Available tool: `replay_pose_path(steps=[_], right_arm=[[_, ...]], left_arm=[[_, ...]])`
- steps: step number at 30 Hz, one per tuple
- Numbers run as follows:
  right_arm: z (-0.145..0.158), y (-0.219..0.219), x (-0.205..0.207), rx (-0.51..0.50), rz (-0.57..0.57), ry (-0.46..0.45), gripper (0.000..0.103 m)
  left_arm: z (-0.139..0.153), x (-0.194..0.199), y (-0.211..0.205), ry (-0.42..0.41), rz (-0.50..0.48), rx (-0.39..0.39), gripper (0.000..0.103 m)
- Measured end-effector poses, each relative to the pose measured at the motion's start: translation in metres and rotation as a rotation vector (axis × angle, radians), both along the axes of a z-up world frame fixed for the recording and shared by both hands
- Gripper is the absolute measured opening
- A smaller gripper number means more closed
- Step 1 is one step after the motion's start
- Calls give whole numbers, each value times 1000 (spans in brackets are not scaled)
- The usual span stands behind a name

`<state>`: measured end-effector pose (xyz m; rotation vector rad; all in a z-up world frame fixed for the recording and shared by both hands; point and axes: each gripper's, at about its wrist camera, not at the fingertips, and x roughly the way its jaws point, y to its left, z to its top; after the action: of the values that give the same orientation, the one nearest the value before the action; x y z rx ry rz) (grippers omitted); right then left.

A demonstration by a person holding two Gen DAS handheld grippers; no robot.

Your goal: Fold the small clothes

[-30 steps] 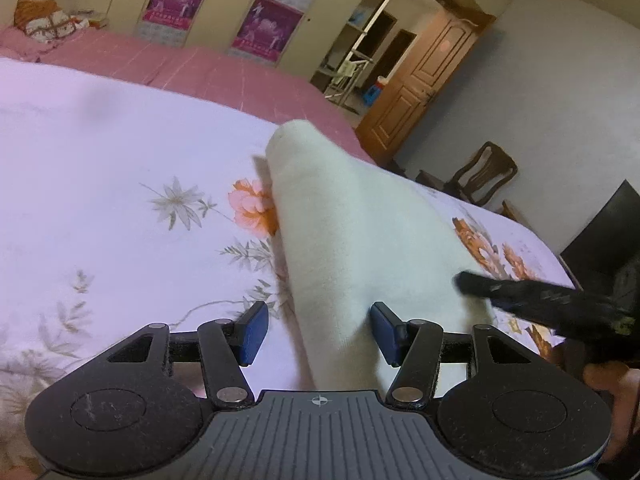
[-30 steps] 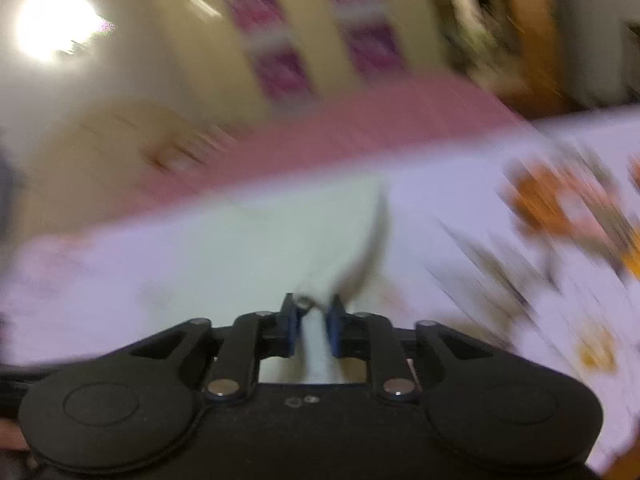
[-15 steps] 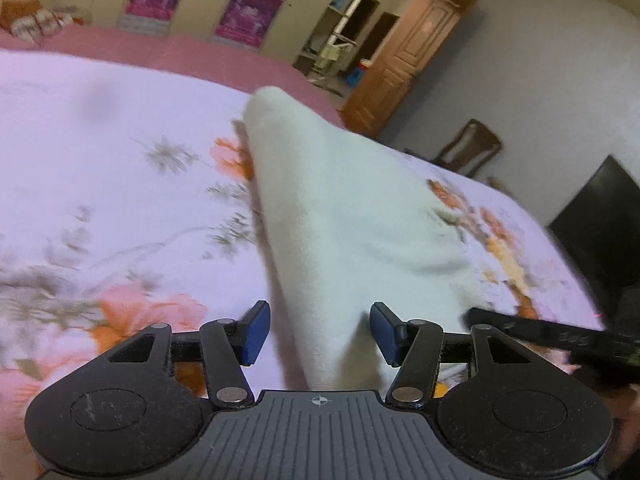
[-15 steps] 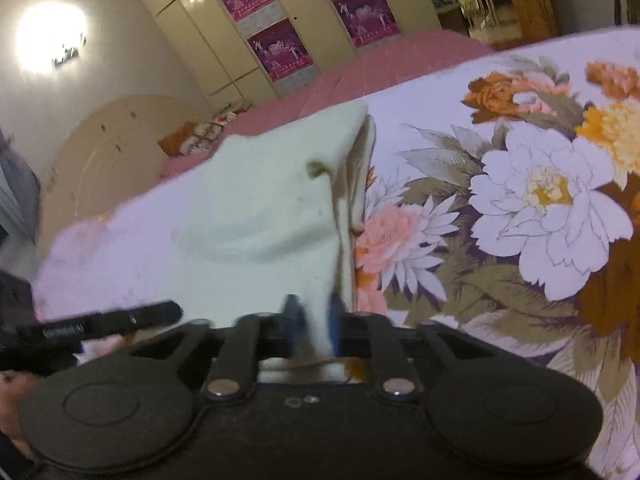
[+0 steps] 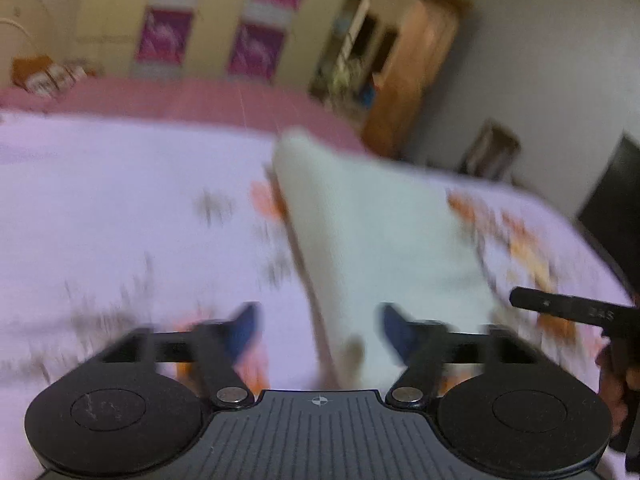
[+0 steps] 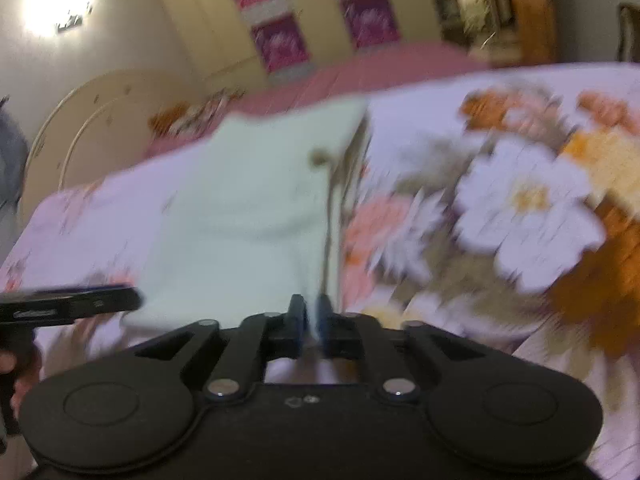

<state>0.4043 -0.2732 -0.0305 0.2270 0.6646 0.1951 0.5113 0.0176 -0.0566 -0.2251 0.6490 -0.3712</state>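
A pale cream small garment (image 5: 384, 232) lies folded lengthwise on the floral bedsheet (image 5: 120, 208); it also shows in the right wrist view (image 6: 256, 216). My left gripper (image 5: 318, 326) is open, its blue pads on either side of the garment's near corner, not clamped. My right gripper (image 6: 310, 320) is shut on the garment's near right edge. The right gripper's finger (image 5: 568, 306) shows at the right of the left wrist view. The left gripper's finger (image 6: 72, 304) shows at the left of the right wrist view. Both views are motion-blurred.
The sheet (image 6: 520, 208) has large orange and white flowers on the right. A pink bedspread (image 5: 180, 98) lies behind, then a wardrobe with purple posters (image 5: 256, 48). A wooden door (image 5: 412, 76), a chair (image 5: 490, 148) and a dark screen (image 5: 612, 192) stand at the right.
Both grippers have shifted and the views have blurred. The right gripper stays clamped on the garment edge. The left gripper stays open around the near corner.
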Motion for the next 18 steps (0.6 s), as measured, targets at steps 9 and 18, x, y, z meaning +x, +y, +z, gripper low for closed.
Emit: replay_pose_path(steps=[9,18], right_arm=[[28,30,87,-96,4,-166,18],[-14,43,145,-233,56,-20,17]], left_arm=[[19,99,-36,-34,34,-45,79],[-26,140,-22,50,111,-34,81]])
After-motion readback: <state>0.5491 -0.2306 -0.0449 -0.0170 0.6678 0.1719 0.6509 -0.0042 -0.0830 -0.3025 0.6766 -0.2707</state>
